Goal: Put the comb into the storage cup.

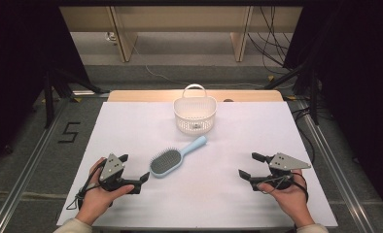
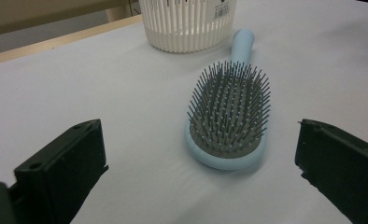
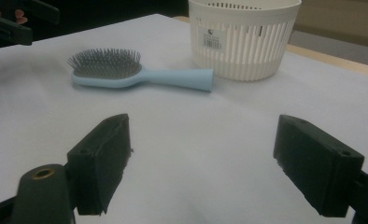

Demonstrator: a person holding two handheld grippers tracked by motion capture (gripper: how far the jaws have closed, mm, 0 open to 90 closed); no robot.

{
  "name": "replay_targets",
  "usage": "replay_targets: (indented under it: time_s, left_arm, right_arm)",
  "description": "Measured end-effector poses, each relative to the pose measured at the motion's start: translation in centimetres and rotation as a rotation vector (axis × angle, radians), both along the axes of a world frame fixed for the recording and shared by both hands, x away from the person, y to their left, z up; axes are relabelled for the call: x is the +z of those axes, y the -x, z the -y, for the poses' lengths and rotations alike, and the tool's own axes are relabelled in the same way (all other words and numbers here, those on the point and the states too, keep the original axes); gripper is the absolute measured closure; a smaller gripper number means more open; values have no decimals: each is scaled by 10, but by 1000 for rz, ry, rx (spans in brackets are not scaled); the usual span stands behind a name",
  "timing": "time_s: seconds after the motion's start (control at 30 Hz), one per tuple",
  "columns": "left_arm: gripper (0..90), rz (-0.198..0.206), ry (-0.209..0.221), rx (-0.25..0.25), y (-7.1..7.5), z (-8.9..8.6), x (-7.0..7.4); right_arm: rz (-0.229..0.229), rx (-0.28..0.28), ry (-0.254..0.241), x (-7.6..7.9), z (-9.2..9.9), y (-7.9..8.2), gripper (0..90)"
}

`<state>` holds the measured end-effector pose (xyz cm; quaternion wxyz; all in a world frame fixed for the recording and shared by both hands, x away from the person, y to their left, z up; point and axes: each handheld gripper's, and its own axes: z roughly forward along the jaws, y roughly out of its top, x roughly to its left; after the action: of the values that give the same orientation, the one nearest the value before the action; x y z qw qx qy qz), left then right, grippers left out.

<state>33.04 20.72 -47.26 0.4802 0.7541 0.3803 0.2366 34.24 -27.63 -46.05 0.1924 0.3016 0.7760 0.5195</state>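
A light-blue hairbrush (image 1: 172, 158) with grey bristles lies bristle-side up in the middle of the white table (image 1: 131, 126), its handle pointing towards a white slotted basket (image 1: 195, 115). My left gripper (image 1: 133, 167) rests at the near left, open, jaws aimed at the brush head (image 2: 229, 116), which lies just ahead of them. My right gripper (image 1: 251, 165) rests at the near right, open and empty. The right gripper view has the hairbrush (image 3: 135, 72) and the basket (image 3: 244, 37) farther off.
The basket stands at the table's far middle with its handle up and a label on its wall. A wooden table edge (image 1: 146, 95) runs behind the white surface. Cables and stand legs lie on the floor at both sides.
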Motion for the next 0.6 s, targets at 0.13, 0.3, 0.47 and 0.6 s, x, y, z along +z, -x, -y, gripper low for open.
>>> replay_targets:
  time_s: [0.13, 0.3, 0.47, 0.6]
  left_arm:
    - [15, 2, -1, 4, 0, 0, 0]
    - [20, 2, 0, 5, 0, 0, 0]
    - [42, 8, 4, 13, 0, 0, 1]
    - [65, 11, 15, 18, -1, 0, 2]
  right_arm:
    - [-1, -3, 2, 0, 0, 0, 201]
    - [-2, -4, 2, 0, 0, 0, 202]
    - [-1, -2, -2, -1, 0, 0, 204]
    - [-1, -3, -2, -1, 0, -1, 205]
